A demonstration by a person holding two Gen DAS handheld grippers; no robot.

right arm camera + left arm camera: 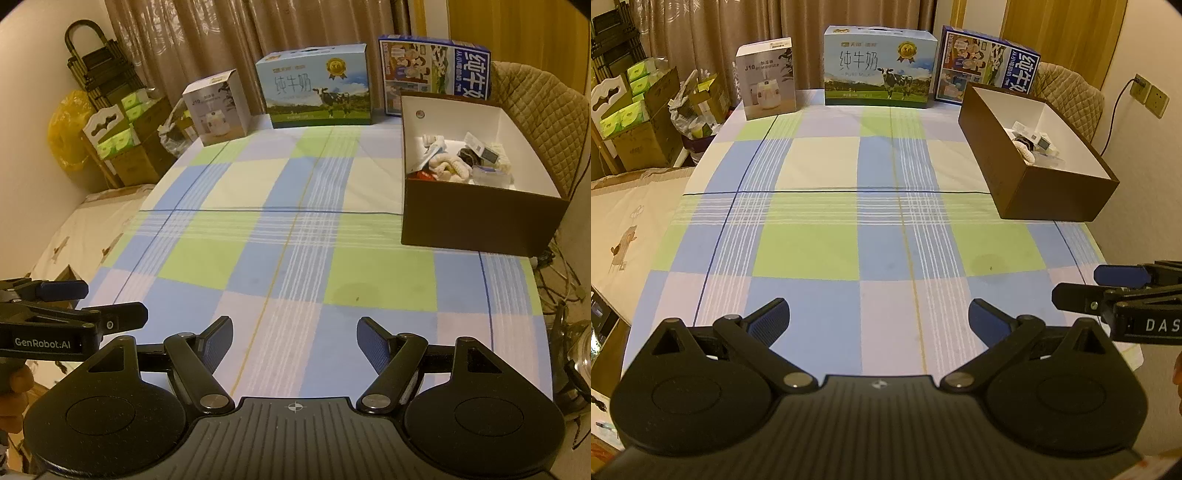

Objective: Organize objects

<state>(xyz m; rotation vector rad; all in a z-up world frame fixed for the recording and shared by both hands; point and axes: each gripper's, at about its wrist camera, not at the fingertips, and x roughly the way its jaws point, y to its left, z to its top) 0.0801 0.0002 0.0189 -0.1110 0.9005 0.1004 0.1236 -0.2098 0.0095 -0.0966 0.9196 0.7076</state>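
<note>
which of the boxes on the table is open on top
The brown box at the right edge, white inside, holding small items. The three printed cartons along the far edge are all closed.

Warm, yellowish indoor light fills both views, dim enough to leave a faint grain over the curtains [746,44] and walls. The checked cloth on the desk [820,206] is evenly lit, with no hard shadows and no glare; only a soft dark patch sits under the near side of the brown box [480,225]. Its white inner walls are the brightest area, close to washed out. Fisheye distortion bows the desk's edges and the cloth's lines, and black vignetting cuts the corners. Far boxes read fairly sharp; the black gripper bodies nearest the lens are soft and lose detail in shade.
</note>
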